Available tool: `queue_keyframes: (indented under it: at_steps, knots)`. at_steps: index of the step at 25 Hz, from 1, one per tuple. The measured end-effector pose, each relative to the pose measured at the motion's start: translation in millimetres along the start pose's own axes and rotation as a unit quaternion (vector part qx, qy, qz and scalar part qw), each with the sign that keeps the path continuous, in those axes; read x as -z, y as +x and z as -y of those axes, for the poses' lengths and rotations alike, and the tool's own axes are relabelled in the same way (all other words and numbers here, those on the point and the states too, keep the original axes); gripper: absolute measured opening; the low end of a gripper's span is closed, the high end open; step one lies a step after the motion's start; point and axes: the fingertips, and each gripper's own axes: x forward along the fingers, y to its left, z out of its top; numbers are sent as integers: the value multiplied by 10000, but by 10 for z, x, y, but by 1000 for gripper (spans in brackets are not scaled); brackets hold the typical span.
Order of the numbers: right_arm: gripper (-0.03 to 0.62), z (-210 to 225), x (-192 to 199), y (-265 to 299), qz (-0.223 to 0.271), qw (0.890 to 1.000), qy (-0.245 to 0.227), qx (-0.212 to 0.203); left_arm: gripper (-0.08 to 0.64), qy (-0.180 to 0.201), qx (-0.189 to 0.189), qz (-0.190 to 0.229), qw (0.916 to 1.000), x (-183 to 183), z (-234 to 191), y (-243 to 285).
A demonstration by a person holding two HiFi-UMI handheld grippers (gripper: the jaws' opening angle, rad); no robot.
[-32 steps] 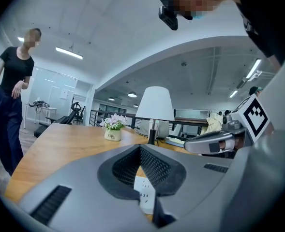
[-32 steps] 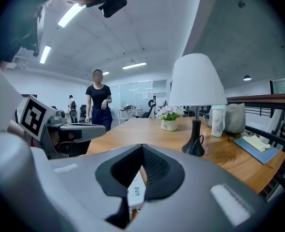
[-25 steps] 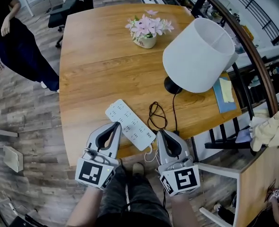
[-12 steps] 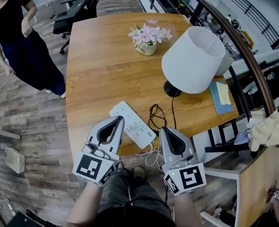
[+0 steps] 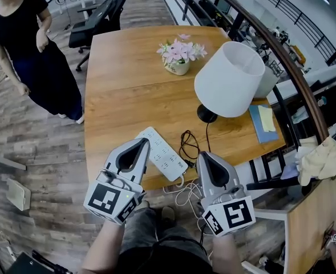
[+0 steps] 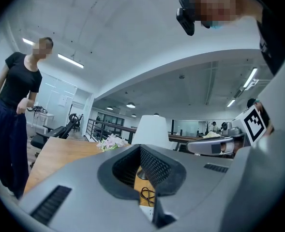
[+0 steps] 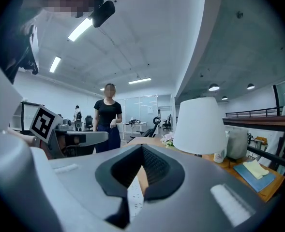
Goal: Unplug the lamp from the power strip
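A lamp with a white shade [image 5: 229, 80] and a black base [image 5: 206, 115] stands at the right of the wooden table [image 5: 128, 96]. Its black cord [image 5: 188, 143] coils on the table and ends in a dark plug [image 5: 185, 163] at the near end of the white power strip [image 5: 160, 152]. My left gripper [image 5: 143, 142] is shut and empty, over the strip's left side near the front edge. My right gripper [image 5: 203, 154] is shut and empty, just right of the plug. The lamp shade [image 7: 198, 124] and the strip [image 7: 135, 197] also show in the right gripper view.
A pot of pink flowers [image 5: 179, 56] sits at the back of the table. A blue book with yellow notes [image 5: 263, 123] lies at the right edge. The strip's white cable [image 5: 182, 194] hangs off the front. A person in black [image 5: 33, 56] stands at the left; a dark railing [image 5: 282, 56] runs along the right.
The head view has pulled back, so the table sits higher in the picture. Both grippers stay shut by the front edge, slightly lower. The person in black shows more fully at the left.
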Motion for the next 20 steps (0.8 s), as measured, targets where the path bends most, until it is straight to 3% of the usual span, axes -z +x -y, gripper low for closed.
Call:
queue_keyframes:
  at_steps: [8,20]
  knots:
    - [8,-39,-199,-33,137,9998,-8,-163,-5,11,0,160,9999,-223,26,-29]
    - [8,-61,-180,-8,117,9989,223,-390,-5,81,89,87,9999,-243,23,-37]
